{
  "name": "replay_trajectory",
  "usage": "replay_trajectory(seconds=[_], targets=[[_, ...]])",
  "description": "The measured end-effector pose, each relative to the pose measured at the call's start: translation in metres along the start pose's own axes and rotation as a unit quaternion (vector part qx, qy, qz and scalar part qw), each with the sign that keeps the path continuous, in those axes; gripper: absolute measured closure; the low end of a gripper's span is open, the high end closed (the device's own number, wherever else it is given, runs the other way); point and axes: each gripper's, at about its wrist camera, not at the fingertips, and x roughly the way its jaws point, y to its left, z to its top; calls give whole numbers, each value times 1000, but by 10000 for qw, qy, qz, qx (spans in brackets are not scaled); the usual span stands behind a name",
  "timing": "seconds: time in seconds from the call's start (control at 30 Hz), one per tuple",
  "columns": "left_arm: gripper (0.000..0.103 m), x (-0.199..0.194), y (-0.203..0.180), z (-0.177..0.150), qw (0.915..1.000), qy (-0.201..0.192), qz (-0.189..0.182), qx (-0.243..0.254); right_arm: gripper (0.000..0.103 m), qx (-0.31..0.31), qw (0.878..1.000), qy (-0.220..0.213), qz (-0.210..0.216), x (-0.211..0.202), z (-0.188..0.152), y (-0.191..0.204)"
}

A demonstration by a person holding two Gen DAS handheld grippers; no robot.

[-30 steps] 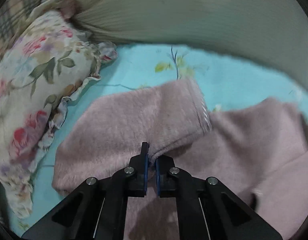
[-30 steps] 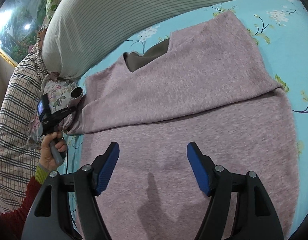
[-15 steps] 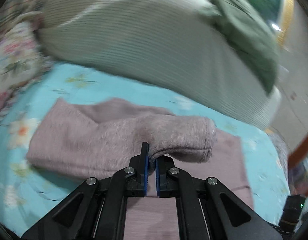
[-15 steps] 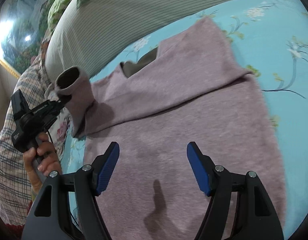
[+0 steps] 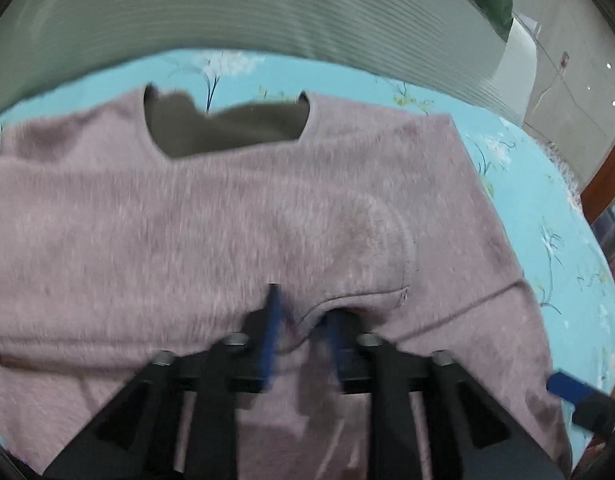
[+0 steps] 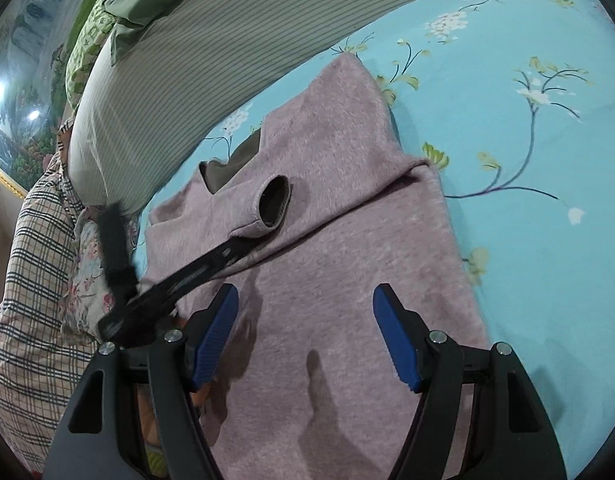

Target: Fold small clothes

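Turquoise floral bedding (image 6: 507,240) covered the bed, with a long grey ribbed bolster (image 6: 195,80) along its far edge, green pillows (image 6: 119,4) piled behind it and a landscape picture (image 6: 23,60) on the wall. Checked fabric (image 6: 31,280) and a flowered pillow (image 6: 87,276) lay at the bed's left side in the right wrist view.

A second earlier the left tongs (image 5: 301,320) had been pinched tight on the sleeve cuff (image 6: 274,202) out beside the flowered pillow. Since then they had carried the sleeve across onto the chest of the pink sweater (image 6: 347,280), and their jaws were opening — the cuff edge sat between the blurred blue pads, apparently being let go. The sleeve lay over the sweater's body below the neck opening (image 5: 227,128), so this sleeve fold looked as good as laid.

The right tongs (image 6: 305,336) hung wide and empty above the lower body of the sweater, touching nothing — little changed from a second before. The sweater lay flat in the middle of the bed; the bottom-up fold was probably next.
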Motion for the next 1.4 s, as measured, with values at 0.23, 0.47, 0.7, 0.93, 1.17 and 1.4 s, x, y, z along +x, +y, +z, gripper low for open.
replay_trajectory(seconds=[0.23,0.47,0.7,0.93,1.17,1.4], targets=[[23,-63,53,-29,9973,-426,374,-462,32,-226,9994,187,209,47,27,29],[23,-93,162,-54,9728,-578,1766,-1380,36,-345,9985,434,10,115,56,50],[23,-100,235,-67,9493,-613,2129,-2230,96,-804,9965,-99,226,105,83,82],[29,-99,245,-60,9435,-586,2383,-2225,96,-961,9884,-1177,55,19,104,55],[34,-94,237,-58,9448,-507,2523,-2028,96,-431,9953,-433,-751,62,89,-19],[47,-99,241,-58,9438,-474,2495,-2115,95,-581,9942,-275,-867,69,89,-13]])
